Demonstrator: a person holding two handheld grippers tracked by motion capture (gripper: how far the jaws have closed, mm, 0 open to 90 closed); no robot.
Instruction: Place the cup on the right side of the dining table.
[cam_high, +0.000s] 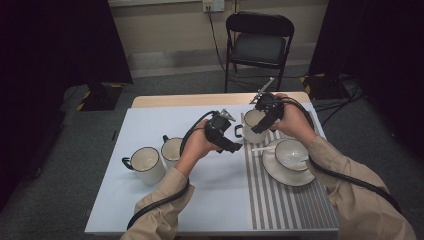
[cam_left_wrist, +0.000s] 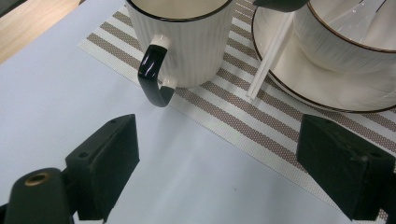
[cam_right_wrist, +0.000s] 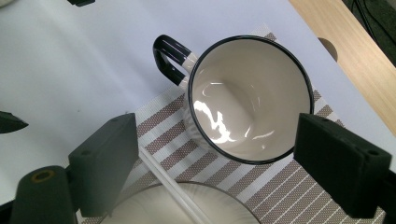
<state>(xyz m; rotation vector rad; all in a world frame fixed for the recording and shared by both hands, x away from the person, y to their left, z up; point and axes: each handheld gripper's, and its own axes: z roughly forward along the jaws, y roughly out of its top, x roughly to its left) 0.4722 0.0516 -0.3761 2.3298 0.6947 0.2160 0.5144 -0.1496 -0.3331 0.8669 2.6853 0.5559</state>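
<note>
Hovering over the desk: two hand-held grippers meet at a white mug with a black rim and black handle.

High view: the mug (cam_high: 251, 125) stands at the far left corner of a striped placemat (cam_high: 280, 200) on the white desk (cam_high: 210, 200). The left hand-held gripper (cam_high: 235, 146) is just left of the mug, near its handle; the right hand-held gripper (cam_high: 260, 127) hangs over the mug's right side. A cup on a saucer (cam_high: 287, 172) sits on the mat nearer the person, with a white stirrer (cam_high: 262, 148) across the saucer's edge. Two more mugs (cam_high: 157, 159) stand well apart on the left. A black folding chair (cam_high: 257, 42) is beyond the desk.

Left gripper view: jaws wide apart, holding nothing; the mug's handle (cam_left_wrist: 154, 77) sits ahead between them, not touched.

Right gripper view: jaws wide apart above the mug, looking down into its bare inside; the handle points up and left.

Writing: no brand, label or lettering can be read on any item.
</note>
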